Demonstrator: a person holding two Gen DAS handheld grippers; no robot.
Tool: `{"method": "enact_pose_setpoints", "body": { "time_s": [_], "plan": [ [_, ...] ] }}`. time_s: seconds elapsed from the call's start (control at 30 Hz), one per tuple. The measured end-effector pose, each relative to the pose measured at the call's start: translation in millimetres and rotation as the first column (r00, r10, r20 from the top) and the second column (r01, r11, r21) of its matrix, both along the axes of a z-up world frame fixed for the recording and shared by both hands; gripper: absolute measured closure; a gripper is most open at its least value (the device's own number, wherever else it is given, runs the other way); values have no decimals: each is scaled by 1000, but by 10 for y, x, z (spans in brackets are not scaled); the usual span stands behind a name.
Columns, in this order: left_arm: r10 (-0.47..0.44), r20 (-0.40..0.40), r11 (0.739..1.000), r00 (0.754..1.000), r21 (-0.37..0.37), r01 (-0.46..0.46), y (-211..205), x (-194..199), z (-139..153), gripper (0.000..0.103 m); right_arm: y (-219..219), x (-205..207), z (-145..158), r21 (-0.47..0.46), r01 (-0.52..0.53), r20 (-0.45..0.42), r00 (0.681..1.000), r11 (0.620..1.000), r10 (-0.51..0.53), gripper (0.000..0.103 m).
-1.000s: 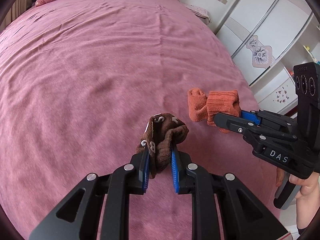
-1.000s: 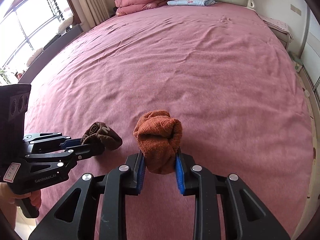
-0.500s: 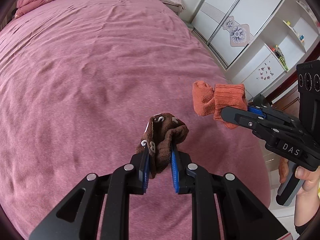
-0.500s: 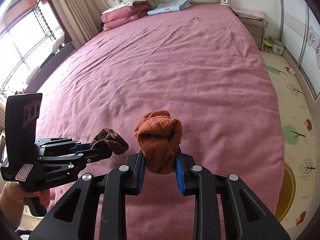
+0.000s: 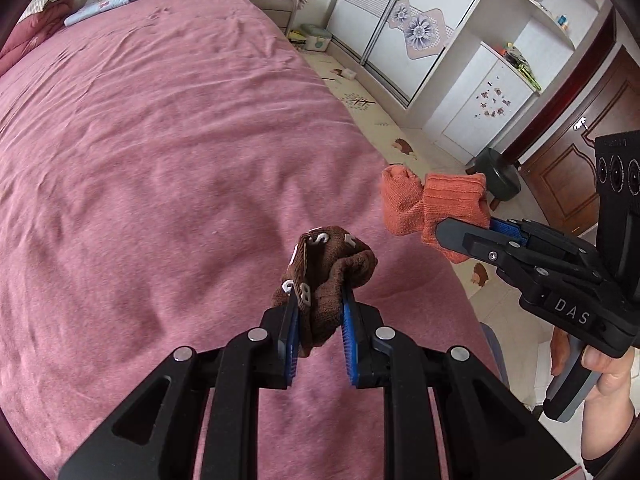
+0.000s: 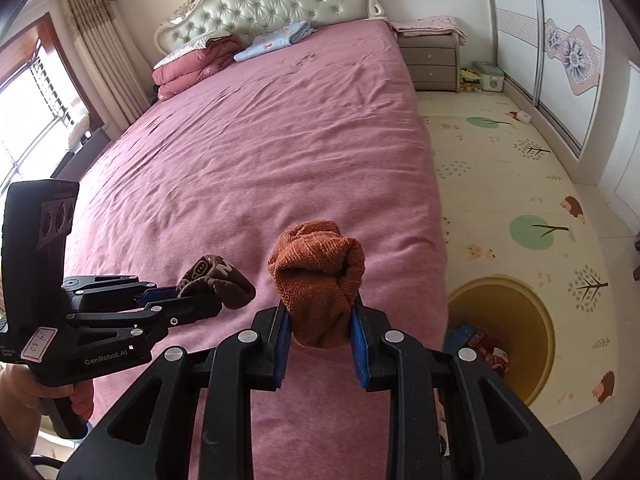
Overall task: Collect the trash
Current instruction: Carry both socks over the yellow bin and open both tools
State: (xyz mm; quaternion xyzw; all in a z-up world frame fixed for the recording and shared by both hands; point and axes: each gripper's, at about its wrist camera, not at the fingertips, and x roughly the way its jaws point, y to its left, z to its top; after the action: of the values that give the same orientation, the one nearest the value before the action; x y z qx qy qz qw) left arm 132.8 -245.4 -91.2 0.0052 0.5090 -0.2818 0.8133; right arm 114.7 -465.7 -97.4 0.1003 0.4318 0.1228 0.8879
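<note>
My left gripper (image 5: 318,312) is shut on a brown sock (image 5: 326,276) with white letters, held above the pink bed (image 5: 160,160). In the right wrist view the same gripper (image 6: 212,300) sticks in from the left, the brown sock (image 6: 218,282) at its tip. My right gripper (image 6: 320,324) is shut on a bunched orange sock (image 6: 318,270) near the bed's right edge. From the left wrist view that gripper (image 5: 460,236) enters at the right with the orange sock (image 5: 432,204). A yellow bin (image 6: 520,312) holding wrappers stands on the floor, lower right of the bed.
Folded pink quilts (image 6: 192,66) and a blue cloth (image 6: 276,42) lie by the headboard. A grey nightstand (image 6: 430,64), a white wardrobe (image 6: 560,52) and a patterned play mat (image 6: 520,184) lie right of the bed. A dark stool (image 5: 500,172) stands near a brown door.
Both grippers have swung right along the bed toward its edge, each keeping its sock. The floor, the wardrobe and the yellow bin have come into view.
</note>
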Motion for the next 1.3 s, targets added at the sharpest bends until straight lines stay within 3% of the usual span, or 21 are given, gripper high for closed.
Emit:
{"method": "enact_pose_setpoints", "body": {
  "time_s": [0.6,1.2,1.27,1.3],
  "plan": [
    [-214,-60,975,975,40,217,-1588,-61,-210,84,-1466,-567,-369,80,258,-56,966,963,-254,78],
    [-317,-159,943,935,54,329,-2658,24,-653,84,-2279,-680,-709,99,387,-113,920,917,-376,78],
    [-323,-168,940,932,54,336,-2730,36,-688,82,-2328,-670,-717,98,395,-115,916,914,-384,75],
    [-322,-179,940,930,53,336,-2758,53,-705,74,-2357,-666,-717,99,399,-116,915,912,-387,73]
  ]
}}
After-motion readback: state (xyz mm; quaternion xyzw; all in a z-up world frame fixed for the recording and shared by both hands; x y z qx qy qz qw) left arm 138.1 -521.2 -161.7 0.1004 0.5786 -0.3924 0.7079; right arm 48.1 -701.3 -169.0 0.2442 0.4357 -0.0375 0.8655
